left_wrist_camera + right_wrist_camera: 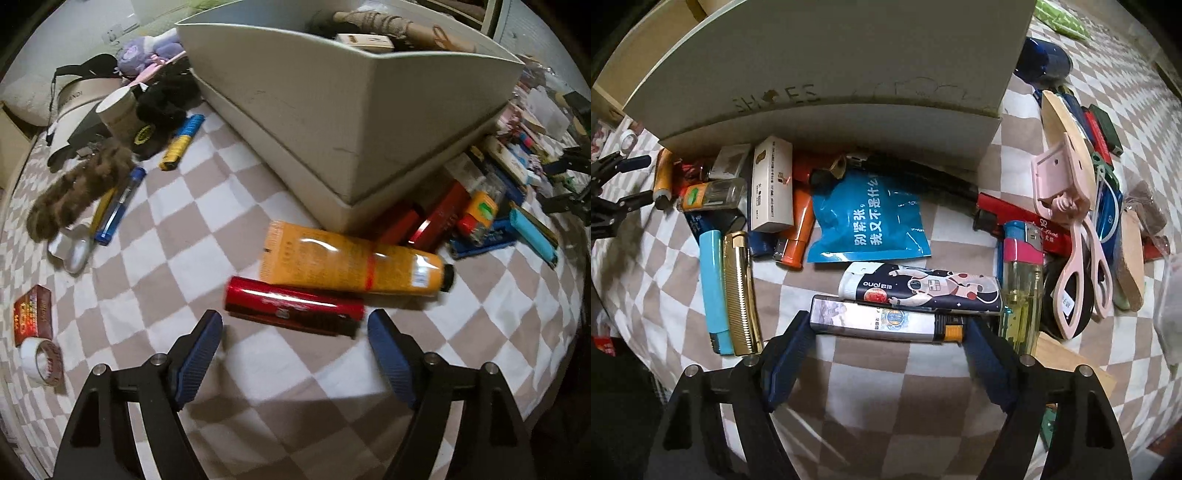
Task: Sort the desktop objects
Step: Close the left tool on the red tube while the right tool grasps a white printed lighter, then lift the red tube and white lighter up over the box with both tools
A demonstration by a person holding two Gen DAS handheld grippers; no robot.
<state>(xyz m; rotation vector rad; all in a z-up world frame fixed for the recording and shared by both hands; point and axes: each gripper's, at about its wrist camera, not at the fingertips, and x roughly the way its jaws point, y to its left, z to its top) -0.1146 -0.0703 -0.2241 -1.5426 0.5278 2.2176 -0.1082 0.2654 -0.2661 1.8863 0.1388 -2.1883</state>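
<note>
In the left wrist view, my left gripper [295,326] is open just short of a shiny red tube [293,304] lying across the checkered cloth, with an orange tube [351,264] behind it. In the right wrist view, my right gripper [888,332] has its blue pads on both ends of a silver lighter [882,321] that rests on the cloth. A tube with an astronaut print [919,288] lies right behind it. The large white shoe box [332,92] stands behind both; it also shows in the right wrist view [831,74].
Left view: brown furry item [77,192], blue pen [120,206], yellow-blue tube [181,142], tape roll [42,363], red boxes [436,218]. Right view: blue pouch [868,221], gold comb [740,291], light blue lighter [714,288], yellow lighter [1021,288], pink scissors [1078,236].
</note>
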